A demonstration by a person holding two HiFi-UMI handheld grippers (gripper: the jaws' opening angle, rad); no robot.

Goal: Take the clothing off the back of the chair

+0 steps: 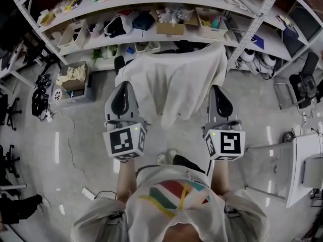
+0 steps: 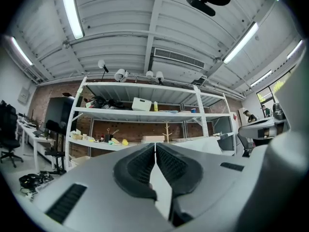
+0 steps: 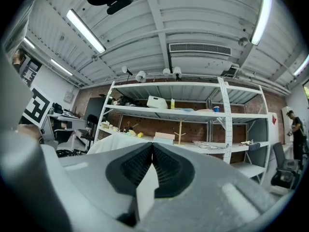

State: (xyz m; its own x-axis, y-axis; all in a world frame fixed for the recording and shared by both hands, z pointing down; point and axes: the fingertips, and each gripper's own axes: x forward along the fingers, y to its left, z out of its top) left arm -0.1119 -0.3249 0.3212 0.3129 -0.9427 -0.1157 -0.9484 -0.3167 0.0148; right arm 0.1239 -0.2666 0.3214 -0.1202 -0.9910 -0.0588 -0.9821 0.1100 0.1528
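Note:
A white garment [image 1: 174,82] hangs over the back of a dark chair [image 1: 119,62] in the middle of the head view, hiding most of it. My left gripper [image 1: 122,85] sits at the garment's left edge and my right gripper [image 1: 218,87] at its right edge; both point toward the shelves. In the left gripper view the left gripper [image 2: 155,146] has its ribbed pads pressed together with nothing between them, and the garment [image 2: 212,144] shows to the right. The right gripper [image 3: 152,146] is likewise shut and empty, with the garment [image 3: 113,141] to its left.
A long metal shelving unit [image 1: 166,32] full of boxes and clutter stands just behind the chair. A cardboard box [image 1: 73,77] and cables [image 1: 43,102] lie on the floor at left. An office chair [image 1: 303,82] and a white table [image 1: 308,165] are at right.

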